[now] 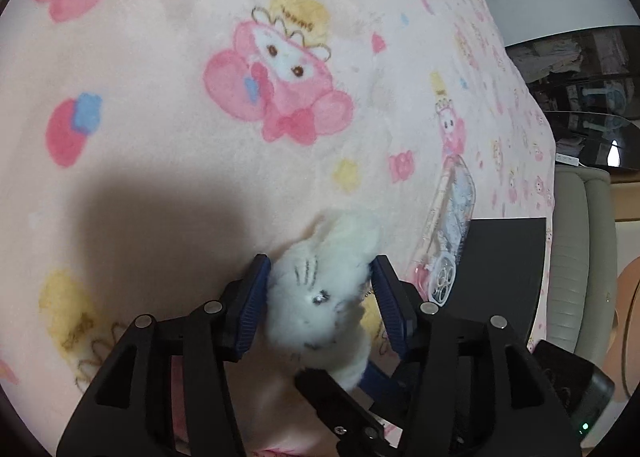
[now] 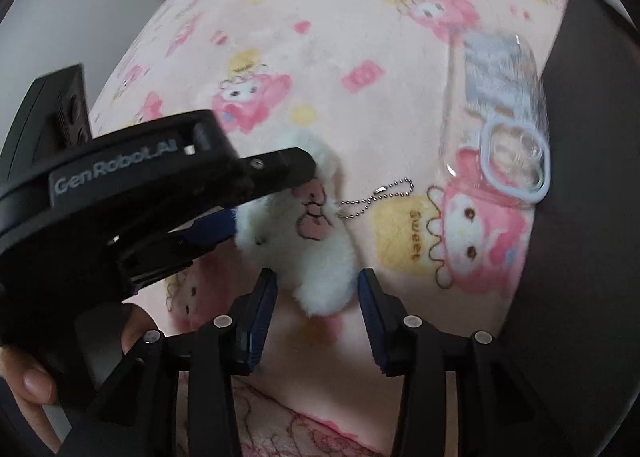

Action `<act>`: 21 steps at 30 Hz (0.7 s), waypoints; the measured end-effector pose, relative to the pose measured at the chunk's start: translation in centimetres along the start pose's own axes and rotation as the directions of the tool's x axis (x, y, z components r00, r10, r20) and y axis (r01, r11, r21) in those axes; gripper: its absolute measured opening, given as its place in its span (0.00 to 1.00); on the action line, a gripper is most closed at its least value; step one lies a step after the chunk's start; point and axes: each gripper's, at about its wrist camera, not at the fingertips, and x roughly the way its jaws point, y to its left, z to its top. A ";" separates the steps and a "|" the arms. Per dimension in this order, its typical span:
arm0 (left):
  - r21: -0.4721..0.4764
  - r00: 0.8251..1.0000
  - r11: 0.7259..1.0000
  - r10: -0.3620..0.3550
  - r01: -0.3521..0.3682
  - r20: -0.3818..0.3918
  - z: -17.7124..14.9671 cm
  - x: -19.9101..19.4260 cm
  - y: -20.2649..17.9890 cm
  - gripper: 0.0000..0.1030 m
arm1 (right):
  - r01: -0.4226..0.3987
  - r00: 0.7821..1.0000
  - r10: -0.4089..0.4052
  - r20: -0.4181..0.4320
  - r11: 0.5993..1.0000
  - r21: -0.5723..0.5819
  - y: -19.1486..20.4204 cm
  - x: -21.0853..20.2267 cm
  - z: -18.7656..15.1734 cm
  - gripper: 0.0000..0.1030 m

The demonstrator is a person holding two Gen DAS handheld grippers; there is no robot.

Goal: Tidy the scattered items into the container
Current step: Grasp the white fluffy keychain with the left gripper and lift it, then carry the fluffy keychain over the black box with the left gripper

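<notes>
A white fluffy plush keychain toy lies on the pink cartoon blanket. My left gripper has its blue pads pressed on both sides of the toy. In the right wrist view the same toy shows its pink bow and bead chain, with the left gripper's body over it. My right gripper is open, its fingers on either side of the toy's lower end, not touching it. A clear pouch with a phone-case item lies beside a dark container.
The dark container also shows at the blanket's right edge in the left wrist view, with the clear pouch next to it. A grey-white seat and dark shelves lie beyond the bed edge.
</notes>
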 end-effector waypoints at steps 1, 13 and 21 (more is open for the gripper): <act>-0.006 1.000 1.000 -0.012 0.012 -0.020 0.0 0.5 0.0 0.50 | -0.036 0.999 0.036 -0.022 0.999 0.035 -0.6 0.8 0.2 0.37; 0.227 0.982 0.972 0.019 -0.062 0.187 -4.2 -4.3 -3.8 0.35 | -0.151 0.988 0.151 0.044 0.988 0.002 -0.1 -1.4 -1.1 0.24; 0.297 0.965 0.955 -0.099 0.024 0.242 -7.3 -10.3 -5.5 0.34 | -0.214 0.971 0.220 0.092 0.974 -0.074 0.7 -6.2 -3.3 0.20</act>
